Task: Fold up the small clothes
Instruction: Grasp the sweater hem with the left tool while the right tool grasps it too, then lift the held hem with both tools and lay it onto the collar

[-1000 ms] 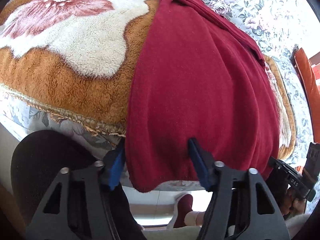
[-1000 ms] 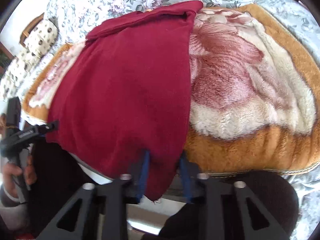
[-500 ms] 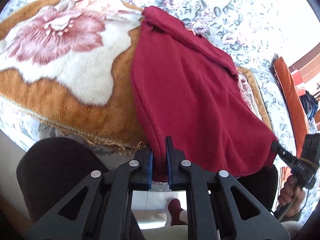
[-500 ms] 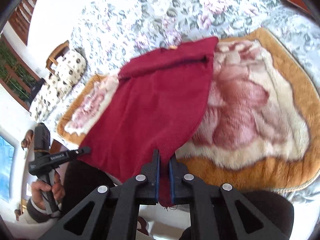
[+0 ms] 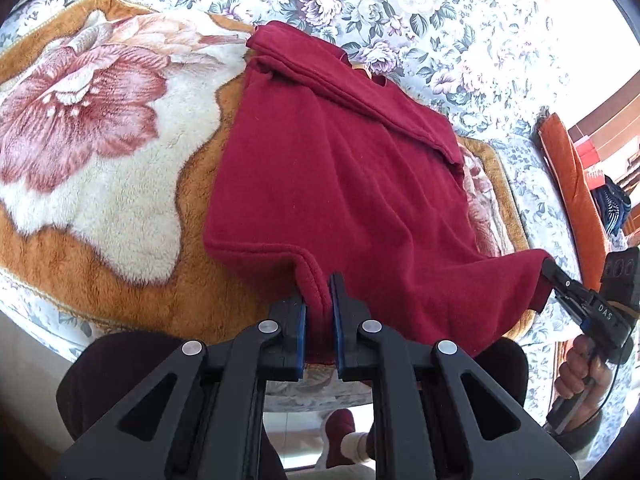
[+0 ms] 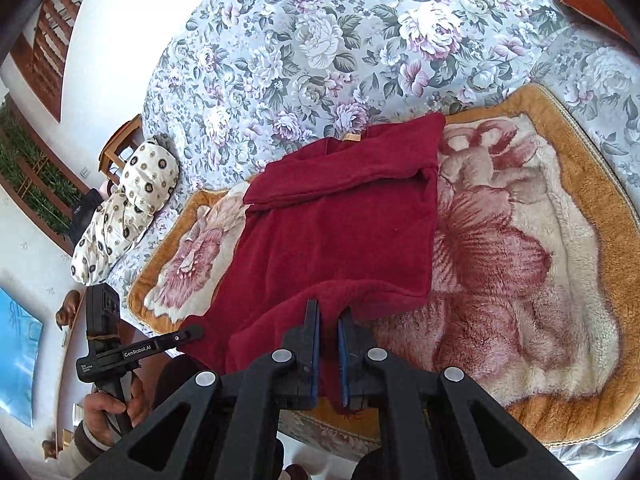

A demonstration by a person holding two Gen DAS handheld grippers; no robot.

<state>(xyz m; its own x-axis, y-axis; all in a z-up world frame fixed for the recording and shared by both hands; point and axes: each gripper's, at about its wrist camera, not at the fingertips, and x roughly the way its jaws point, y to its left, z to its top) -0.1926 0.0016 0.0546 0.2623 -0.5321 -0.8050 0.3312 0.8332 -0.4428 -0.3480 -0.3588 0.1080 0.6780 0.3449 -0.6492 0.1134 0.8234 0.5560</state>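
- Your left tool is clamped on the near hem of the red garment, at its left bottom corner.
- Your right tool is clamped on the opposite bottom corner, so the hem hangs between both grips, lifted off the plush blanket.
- The garment's upper part, with the sleeve already folded across, lies on the blanket toward the middle of the bed; its near end sits at the bed's near edge.
- Judgement: you hold both corners so the hem can travel level toward the collar, folding the garment in half.
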